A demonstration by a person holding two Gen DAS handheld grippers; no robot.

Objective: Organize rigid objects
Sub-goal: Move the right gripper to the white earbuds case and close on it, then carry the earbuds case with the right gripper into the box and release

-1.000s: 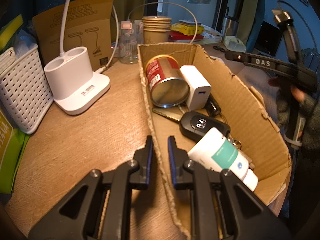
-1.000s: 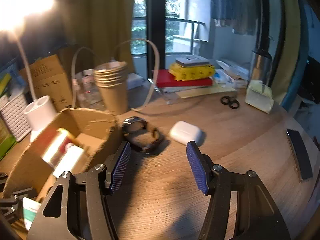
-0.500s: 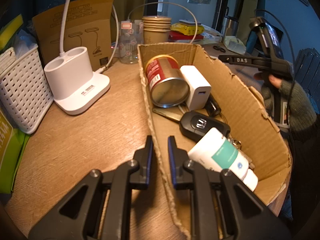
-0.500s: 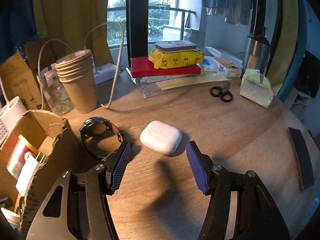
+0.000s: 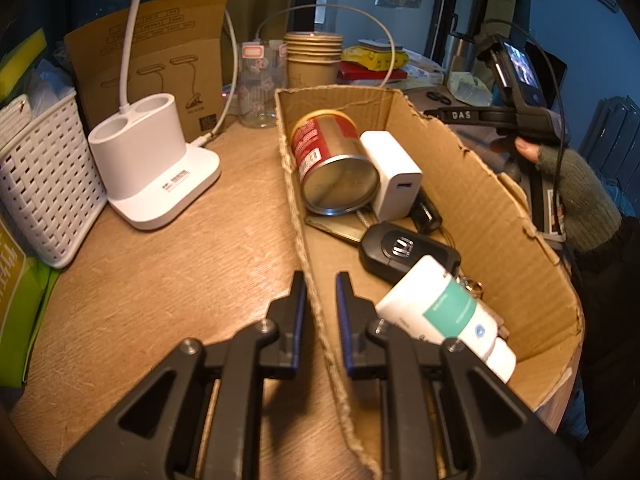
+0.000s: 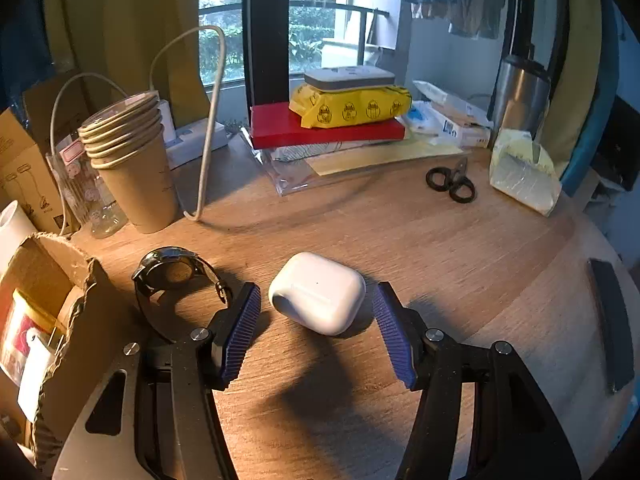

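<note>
We see the left tool (image 5: 320, 292) clamped on the near side wall of the cardboard box (image 5: 472, 200), 1 finger outside and 1 inside. The box holds a red can (image 5: 332, 160) lying on its side, a white charger (image 5: 394, 174), a black car key (image 5: 404, 250) and a white tube (image 5: 444, 312).

The right tool (image 6: 316, 308) stands apart, about half spread, with the white earbud case (image 6: 318, 292) between its blue pads (image 6: 240, 332), which do not touch it. A black watch (image 6: 176, 276) lies just left of the case, beside the box corner.

The wooden tabletop (image 6: 440, 240) also carries stacked paper cups (image 6: 132, 168), scissors (image 6: 452, 182) and a red book (image 6: 320, 128) near the far edge, under a window.
</note>
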